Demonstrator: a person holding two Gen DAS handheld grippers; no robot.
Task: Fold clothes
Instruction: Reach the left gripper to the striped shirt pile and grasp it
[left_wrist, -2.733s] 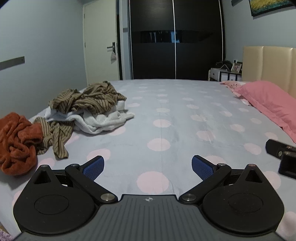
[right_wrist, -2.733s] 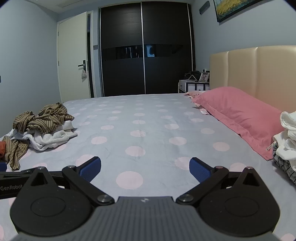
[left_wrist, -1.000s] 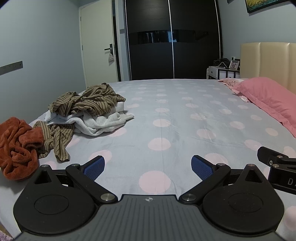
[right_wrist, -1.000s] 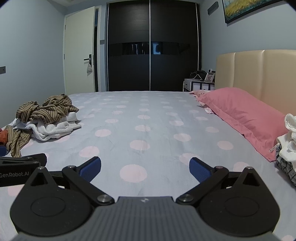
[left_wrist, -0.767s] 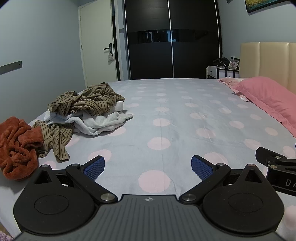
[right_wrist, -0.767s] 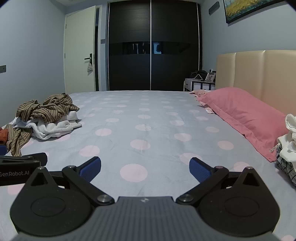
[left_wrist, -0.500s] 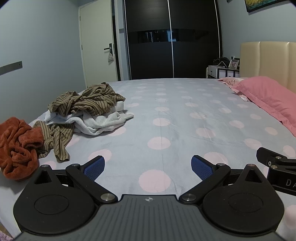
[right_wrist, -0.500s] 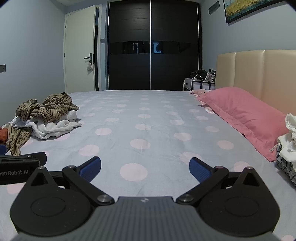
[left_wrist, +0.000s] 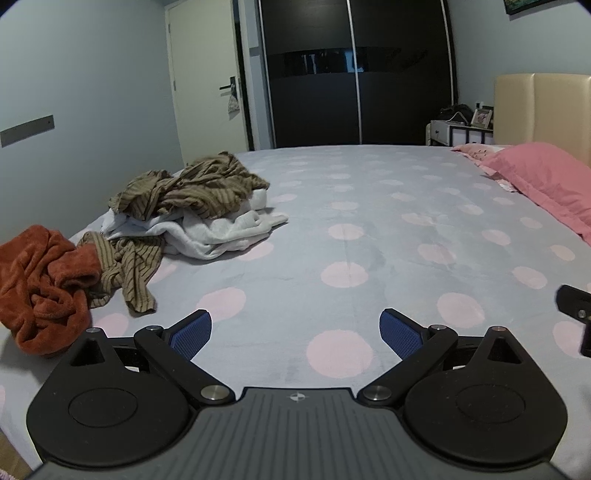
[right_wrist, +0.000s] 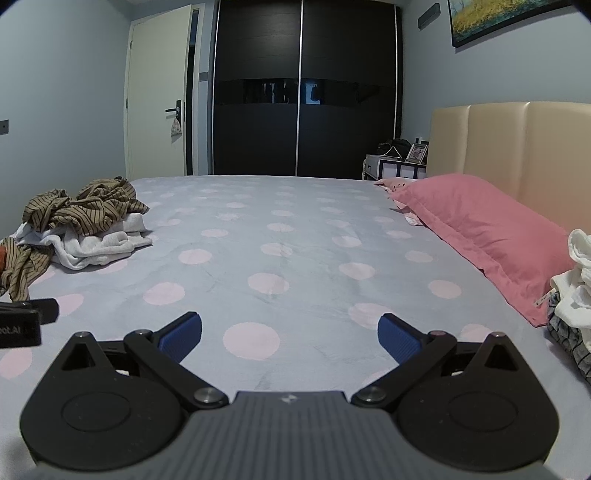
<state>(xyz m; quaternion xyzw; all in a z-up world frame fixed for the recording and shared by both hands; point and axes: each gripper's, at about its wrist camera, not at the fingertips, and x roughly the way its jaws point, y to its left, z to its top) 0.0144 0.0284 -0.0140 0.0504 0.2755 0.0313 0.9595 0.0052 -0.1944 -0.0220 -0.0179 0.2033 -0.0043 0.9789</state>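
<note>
Ahead and left of the wide-open left gripper (left_wrist: 295, 334), nearer than the open right gripper (right_wrist: 289, 334): crumpled brown striped and white clothes heap (left_wrist: 192, 206).

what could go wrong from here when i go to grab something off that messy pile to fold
The striped brown garment lies tangled over the white garment, so a pinch by the open left gripper may drag both. The rust-orange garment sits near the bed edge and might slide off if snagged.
</note>
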